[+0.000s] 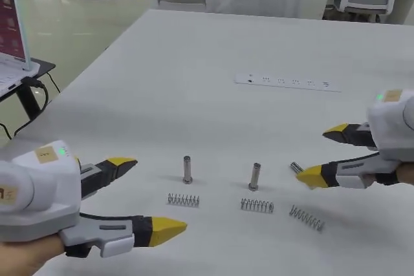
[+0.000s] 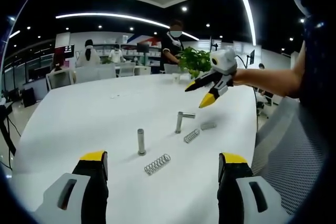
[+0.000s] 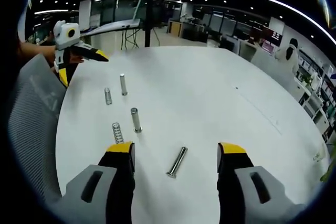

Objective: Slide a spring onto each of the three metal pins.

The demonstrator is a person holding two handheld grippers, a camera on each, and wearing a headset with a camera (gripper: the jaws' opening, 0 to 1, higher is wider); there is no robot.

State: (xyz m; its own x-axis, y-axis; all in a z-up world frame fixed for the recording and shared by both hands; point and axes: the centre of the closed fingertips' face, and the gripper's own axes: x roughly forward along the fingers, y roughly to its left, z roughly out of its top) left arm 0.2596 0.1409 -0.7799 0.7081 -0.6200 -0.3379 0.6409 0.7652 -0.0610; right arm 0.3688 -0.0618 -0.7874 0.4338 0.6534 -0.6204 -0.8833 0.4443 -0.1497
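Two yellow-tipped grippers gape empty over a smooth white table [image 1: 194, 63].
The left gripper [image 1: 157, 193] is spread wide. Two cylindrical steel pins stand upright, left pin [image 1: 187, 169] and middle pin [image 1: 255, 176]. Coiled wire springs lie near them: left spring [image 1: 184, 200], middle spring [image 1: 257, 206], right spring [image 1: 306, 218]. The third pin [image 3: 177, 161] lies flat, seemingly just beside the wide-open right gripper [image 1: 315, 155].

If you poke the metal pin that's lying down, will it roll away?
Probably: the lying pin is a smooth round rod on a flat table, so a sideways nudge would likely roll it. Its wider head might make it curve. It looks metal, so likely stiff.
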